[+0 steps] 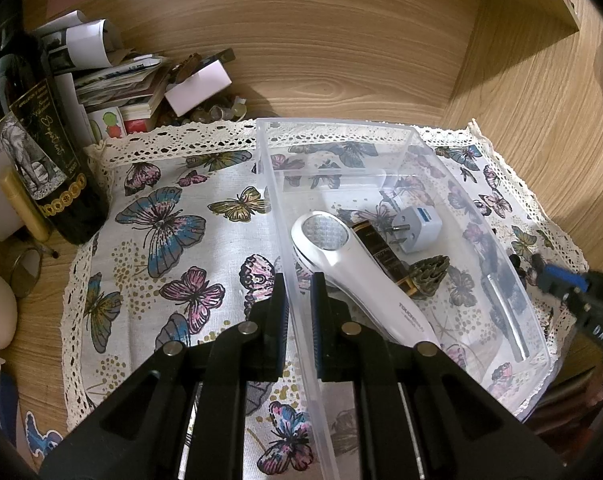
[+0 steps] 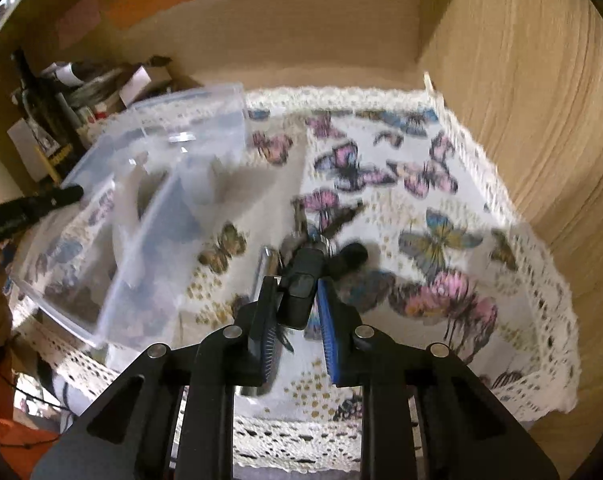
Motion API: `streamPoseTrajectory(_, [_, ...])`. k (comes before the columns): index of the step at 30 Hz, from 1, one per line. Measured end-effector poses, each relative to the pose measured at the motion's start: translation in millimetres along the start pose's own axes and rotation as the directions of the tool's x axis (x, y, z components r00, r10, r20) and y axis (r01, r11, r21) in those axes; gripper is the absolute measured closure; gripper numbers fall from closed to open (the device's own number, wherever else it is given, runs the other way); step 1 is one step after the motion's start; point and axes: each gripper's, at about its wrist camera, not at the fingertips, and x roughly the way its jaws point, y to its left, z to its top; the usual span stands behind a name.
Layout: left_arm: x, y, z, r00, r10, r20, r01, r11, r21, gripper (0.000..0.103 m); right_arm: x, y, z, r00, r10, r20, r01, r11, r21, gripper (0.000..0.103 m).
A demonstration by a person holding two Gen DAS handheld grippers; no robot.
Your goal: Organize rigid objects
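A clear plastic bin (image 1: 401, 136) stands on the butterfly cloth (image 1: 173, 216). In it lie a white handheld device (image 1: 353, 272), a black and gold tube (image 1: 381, 252), a white plug adapter (image 1: 415, 230) and a bronze lotus ornament (image 1: 431, 272). My left gripper (image 1: 299, 308) is shut on the bin's left wall. My right gripper (image 2: 297, 300) is shut on a black key fob (image 2: 301, 284) with keys hanging from it, above the cloth right of the bin (image 2: 173, 152). The right wrist view is blurred. The right gripper also shows at the left view's right edge (image 1: 565, 284).
A dark wine bottle (image 1: 37, 152) stands left of the cloth, with a pile of papers and small boxes (image 1: 121, 76) behind it. Wooden walls (image 1: 521, 92) close the back and right side. A silver object (image 2: 265, 268) lies on the cloth under the right gripper.
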Motion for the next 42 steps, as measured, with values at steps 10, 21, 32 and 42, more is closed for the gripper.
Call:
streamPoseTrajectory(10, [0,0,0,1.000,0.000,0.000,0.000,1.000,0.001,0.094,-19,32,38,0.992,0.035,0.122,-0.019,0.992,-0.127,0.084])
streamPoseTrajectory(21, [0,0,-1,1.000,0.000,0.000,0.000,1.000,0.001,0.094,0,76,58,0.986,0.123,0.109,-0.094,0.965,-0.243,0.084])
streamPoseTrajectory(32, [0,0,-1,1.000,-0.003,0.000,0.003,1.000,-0.001,0.094,42,108,65,0.987,0.158,-0.040,-0.162,0.928,-0.334,0.084])
streamPoseTrajectory(42, [0,-1,-1,1.000,0.000,0.001,0.000,1.000,0.001,0.094,59,114,68,0.980,0.164,-0.113,-0.195,0.911,-0.364,0.084])
